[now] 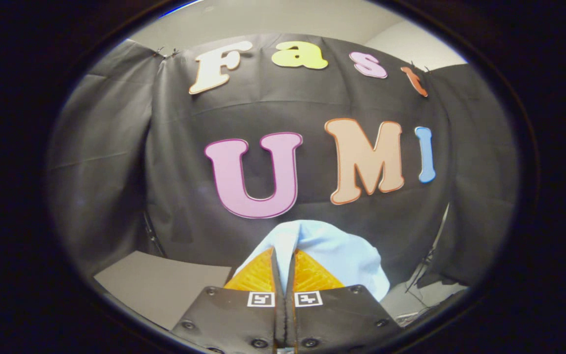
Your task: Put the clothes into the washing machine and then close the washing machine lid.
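So you're carrying the light blue garment pinched tight in the tongs, and you're wanting that squeeze firm until it's over the washer.

The gripper has two orange fingers with little ridges on them. Each finger sits on a flat black plate. Round dark screws dot the plates near their edges. Two small white squares with black marks sit side by side, one on each plate.
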{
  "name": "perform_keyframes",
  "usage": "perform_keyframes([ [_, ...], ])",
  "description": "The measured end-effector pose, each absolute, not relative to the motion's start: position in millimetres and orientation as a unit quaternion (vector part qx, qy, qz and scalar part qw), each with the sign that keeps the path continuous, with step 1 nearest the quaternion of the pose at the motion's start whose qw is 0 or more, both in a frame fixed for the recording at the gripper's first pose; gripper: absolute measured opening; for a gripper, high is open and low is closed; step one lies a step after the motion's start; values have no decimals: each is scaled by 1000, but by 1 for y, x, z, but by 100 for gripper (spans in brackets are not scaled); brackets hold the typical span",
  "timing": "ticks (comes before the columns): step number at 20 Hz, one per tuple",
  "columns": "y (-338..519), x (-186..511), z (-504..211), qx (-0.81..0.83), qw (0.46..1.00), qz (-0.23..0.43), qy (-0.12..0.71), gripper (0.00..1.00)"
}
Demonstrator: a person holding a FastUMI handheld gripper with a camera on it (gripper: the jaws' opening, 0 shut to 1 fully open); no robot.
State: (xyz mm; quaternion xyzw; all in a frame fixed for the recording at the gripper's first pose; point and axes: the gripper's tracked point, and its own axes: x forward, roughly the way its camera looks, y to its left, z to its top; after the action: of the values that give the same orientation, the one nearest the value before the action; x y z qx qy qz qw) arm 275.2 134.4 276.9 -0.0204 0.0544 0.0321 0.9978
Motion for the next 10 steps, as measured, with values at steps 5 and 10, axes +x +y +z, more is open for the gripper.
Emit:
perform_keyframes([
  [5, 124, 282, 210, -75, 994, 44, 71, 2],
  [10, 109, 290, 112, -68, 987, 52, 135, 2],
])
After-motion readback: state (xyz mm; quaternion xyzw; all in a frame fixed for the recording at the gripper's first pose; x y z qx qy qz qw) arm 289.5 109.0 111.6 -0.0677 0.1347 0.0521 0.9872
